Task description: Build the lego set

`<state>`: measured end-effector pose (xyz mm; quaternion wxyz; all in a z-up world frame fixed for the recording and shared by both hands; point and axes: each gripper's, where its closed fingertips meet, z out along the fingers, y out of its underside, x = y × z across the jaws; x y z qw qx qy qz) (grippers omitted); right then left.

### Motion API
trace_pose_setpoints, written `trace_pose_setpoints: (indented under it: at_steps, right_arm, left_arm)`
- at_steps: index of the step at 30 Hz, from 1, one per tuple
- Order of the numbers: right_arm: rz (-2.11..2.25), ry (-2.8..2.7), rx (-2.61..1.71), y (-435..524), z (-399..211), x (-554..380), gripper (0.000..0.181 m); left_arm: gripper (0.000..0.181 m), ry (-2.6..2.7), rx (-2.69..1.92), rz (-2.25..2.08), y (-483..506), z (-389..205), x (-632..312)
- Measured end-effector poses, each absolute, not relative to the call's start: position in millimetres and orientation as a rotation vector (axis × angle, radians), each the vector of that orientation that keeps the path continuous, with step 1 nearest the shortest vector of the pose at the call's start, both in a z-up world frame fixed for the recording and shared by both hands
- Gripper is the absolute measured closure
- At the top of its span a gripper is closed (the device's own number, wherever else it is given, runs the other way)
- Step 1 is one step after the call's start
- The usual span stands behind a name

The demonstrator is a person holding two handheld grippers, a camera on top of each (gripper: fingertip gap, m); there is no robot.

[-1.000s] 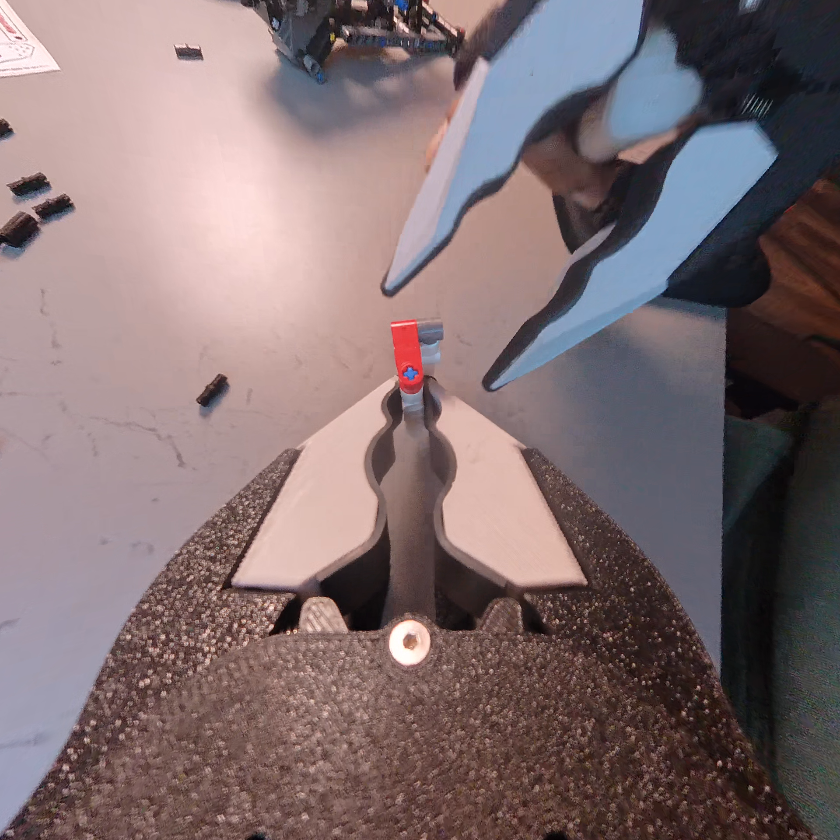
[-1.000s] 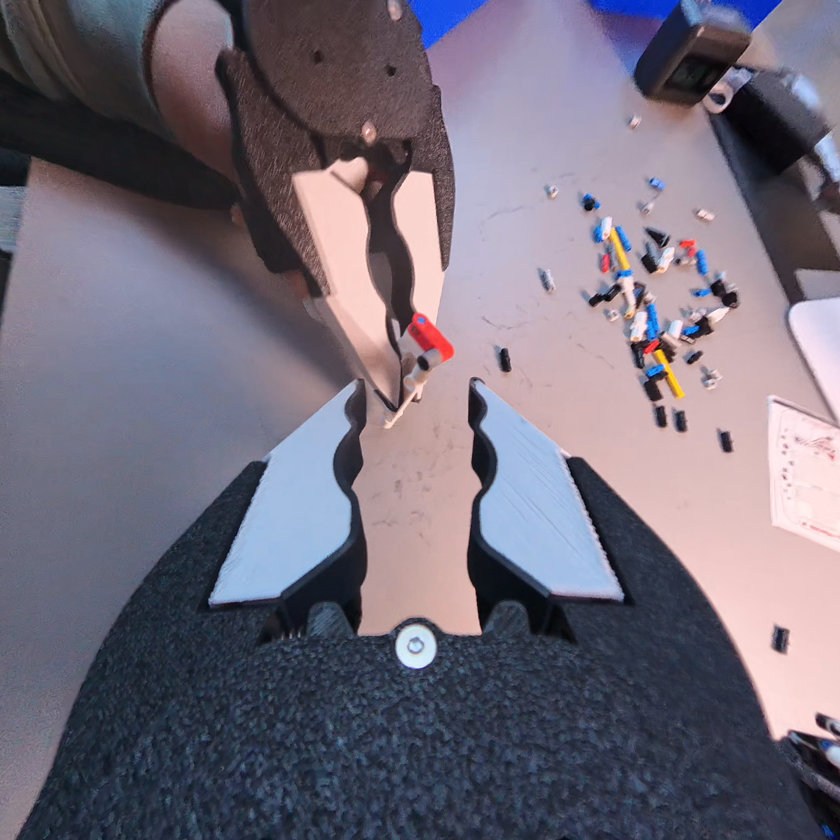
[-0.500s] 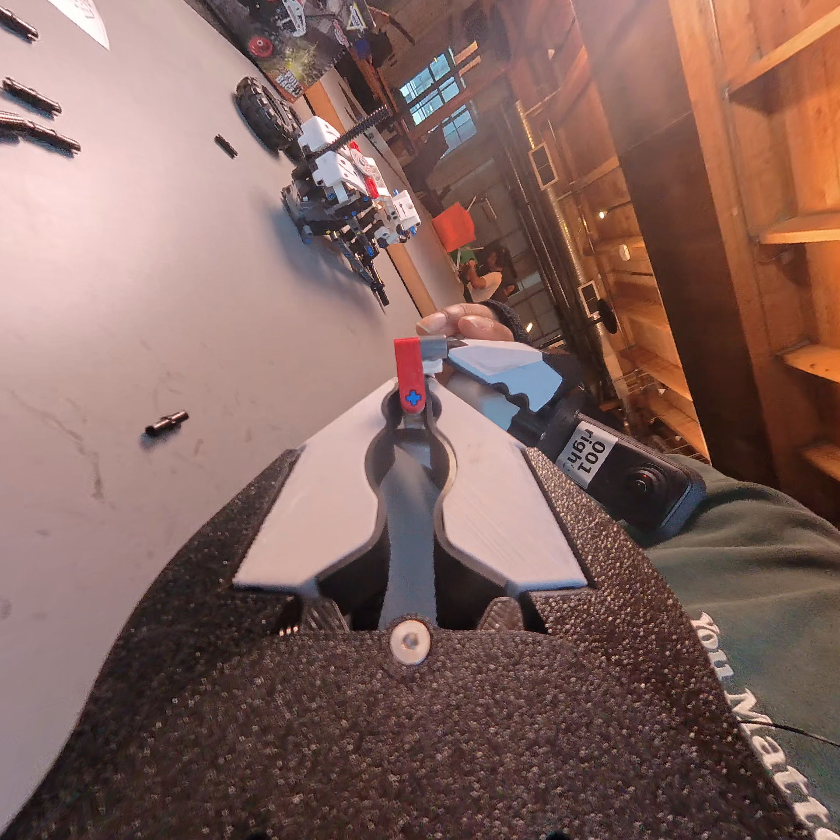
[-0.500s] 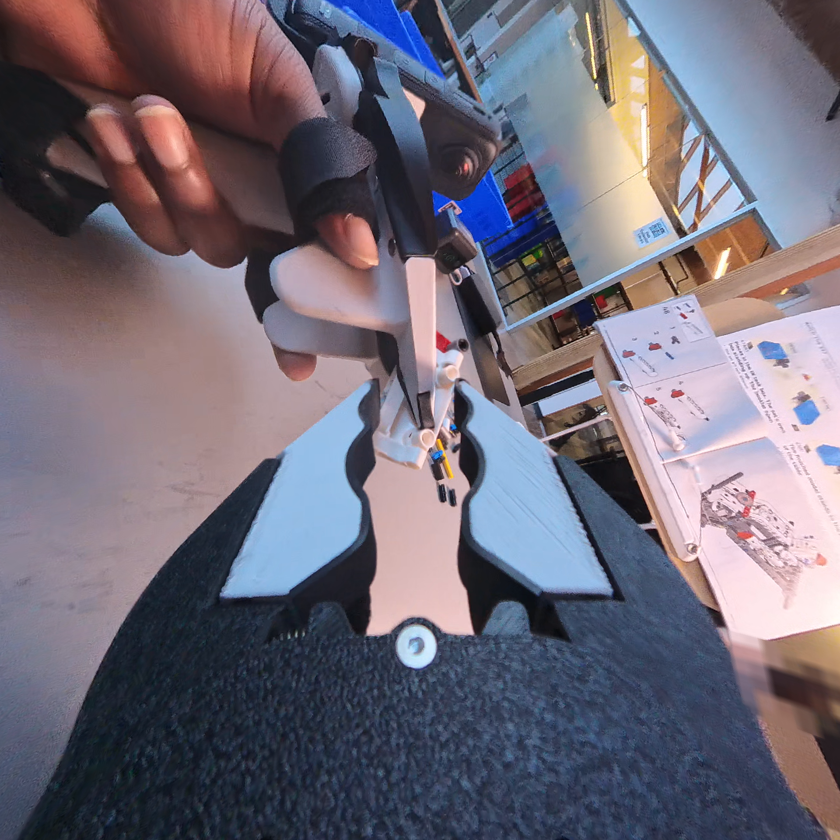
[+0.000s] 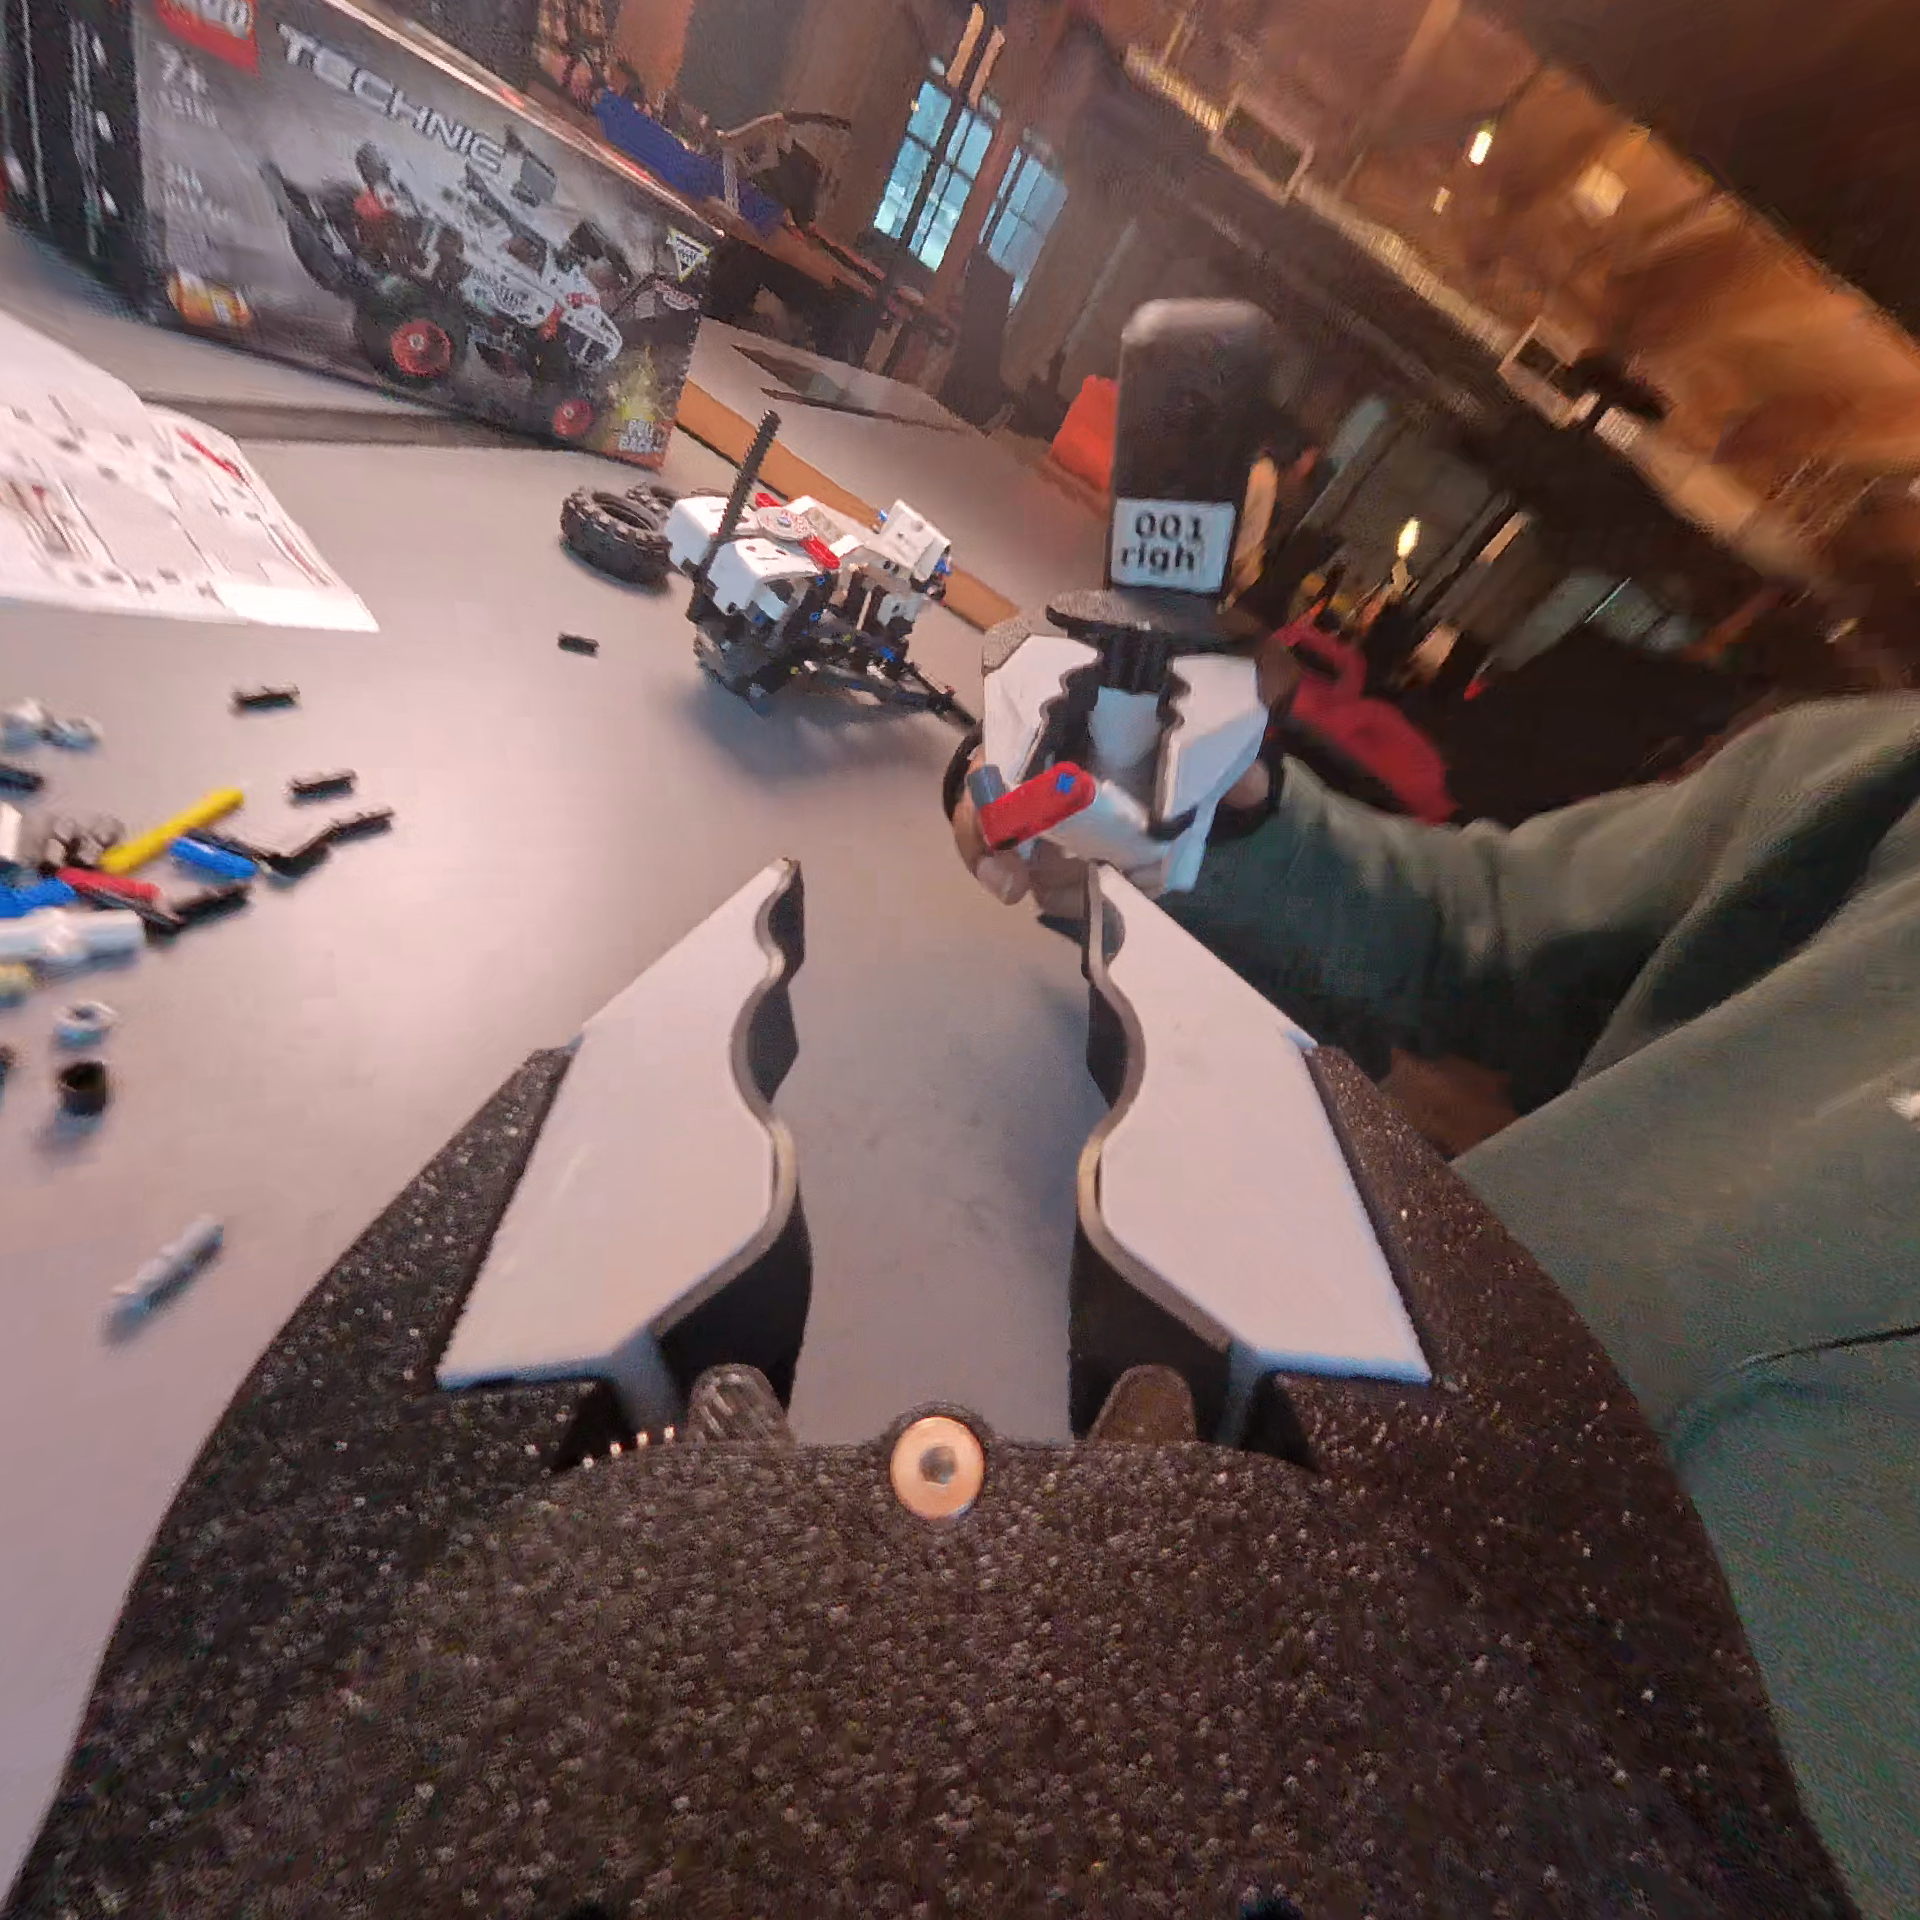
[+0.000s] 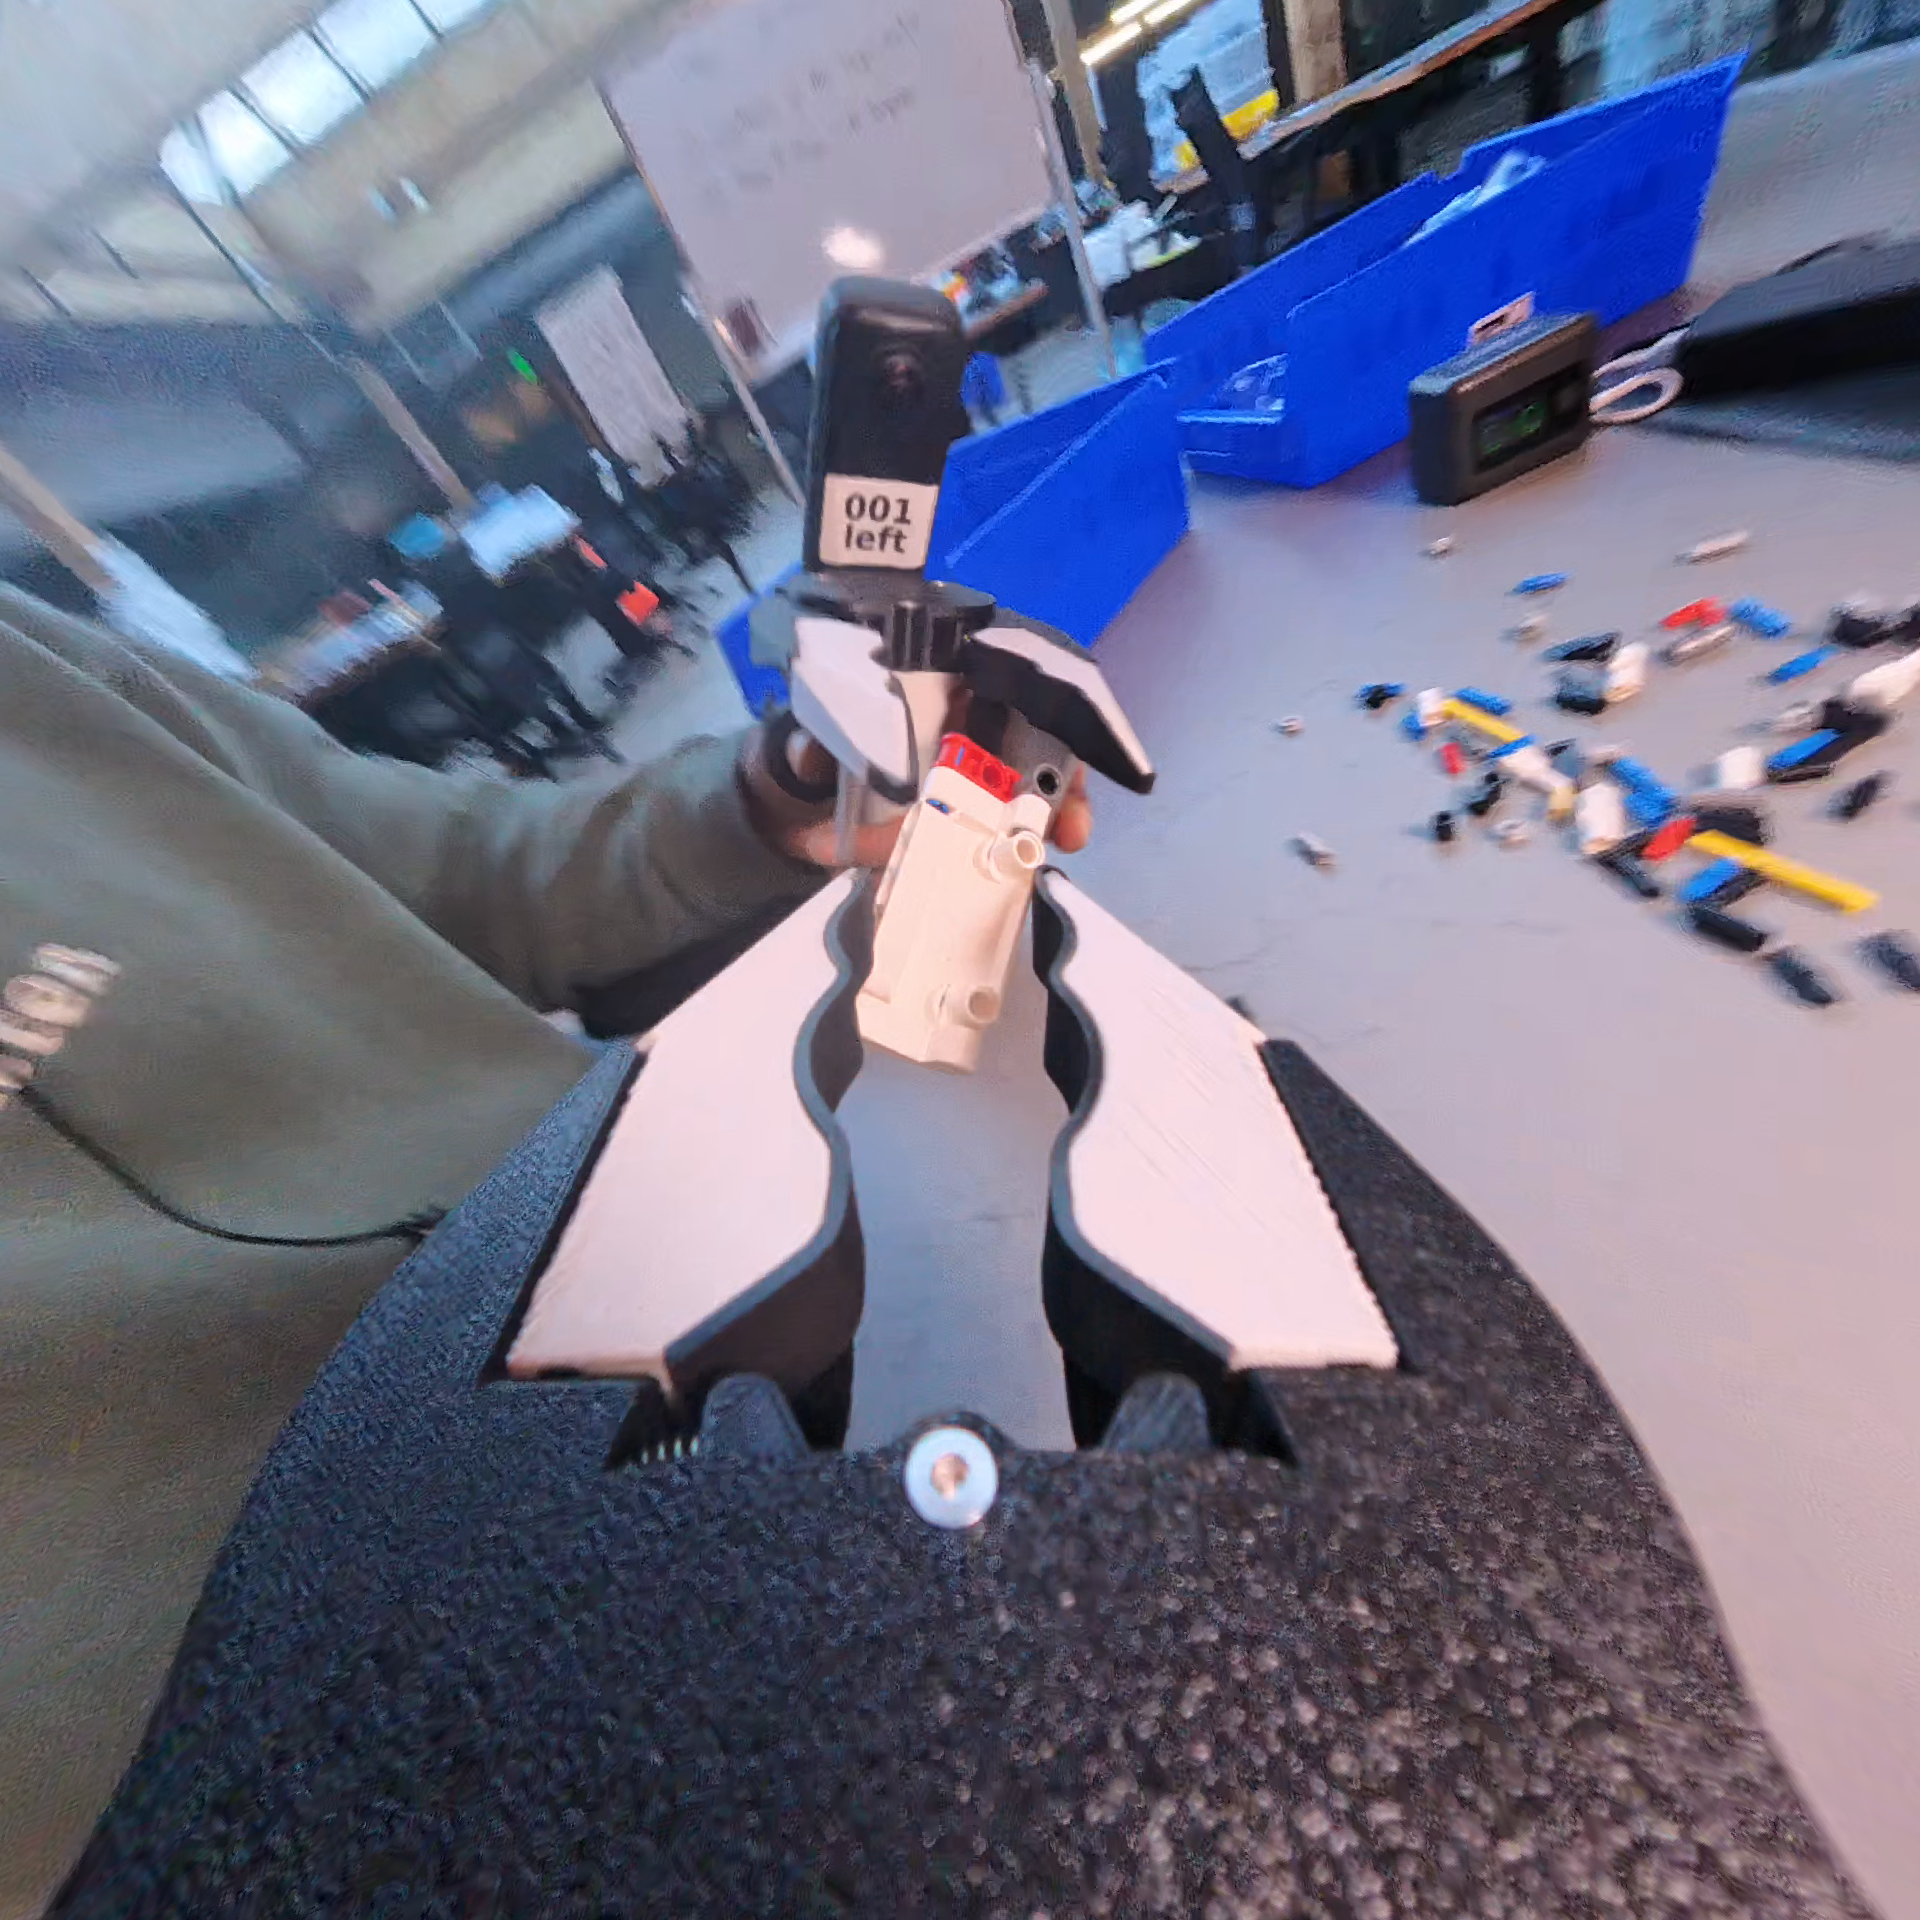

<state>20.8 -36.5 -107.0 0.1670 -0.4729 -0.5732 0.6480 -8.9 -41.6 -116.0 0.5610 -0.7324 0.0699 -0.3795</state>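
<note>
White lego piece (image 6: 951,935) stands nearly upright between right gripper's (image 6: 945,894) fingers.

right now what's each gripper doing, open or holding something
left gripper: open, empty.
right gripper: shut on the white lego piece with a red part on top.

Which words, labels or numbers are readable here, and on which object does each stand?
I name only the things that bear writing, not their wording.
Set box: large lettering and logo, legible.
Instruction booklet: too small.
White sticker on a camera, left wrist view: legible.
Second white sticker on a camera, right wrist view: legible.
Whiteboard: blurred.
Sweatshirt print: blurred.
</note>
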Motion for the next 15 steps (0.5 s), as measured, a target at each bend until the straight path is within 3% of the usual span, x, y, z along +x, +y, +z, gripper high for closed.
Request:
trace_pose_setpoints:
  at_steps: [5, 8, 11, 14, 15]
  right_arm:
    - [2.372, -1.545, -1.471, -56, -93, 33, 0.152]
    - [2.444, -1.541, -1.515, -62, -94, 35, 0.152]
    - [2.505, -1.548, -1.576, -65, -99, 37, 0.152]
    - [2.488, -1.526, -1.628, -61, -107, 32, 0.151]
    - [2.455, -1.486, -1.624, -54, -107, 28, 0.162]
  left_arm:
    - [0.130, 0.467, -1.704, -0.638, -49, -117, 19]
    - [0.136, 0.526, -1.644, -0.593, -54, -107, 26]
    - [0.161, 0.535, -1.619, -0.667, -62, -102, 27]
    - [0.164, 0.466, -1.717, -0.728, -60, -114, 22]
    - [0.165, 0.387, -1.769, -0.767, -56, -120, 16]
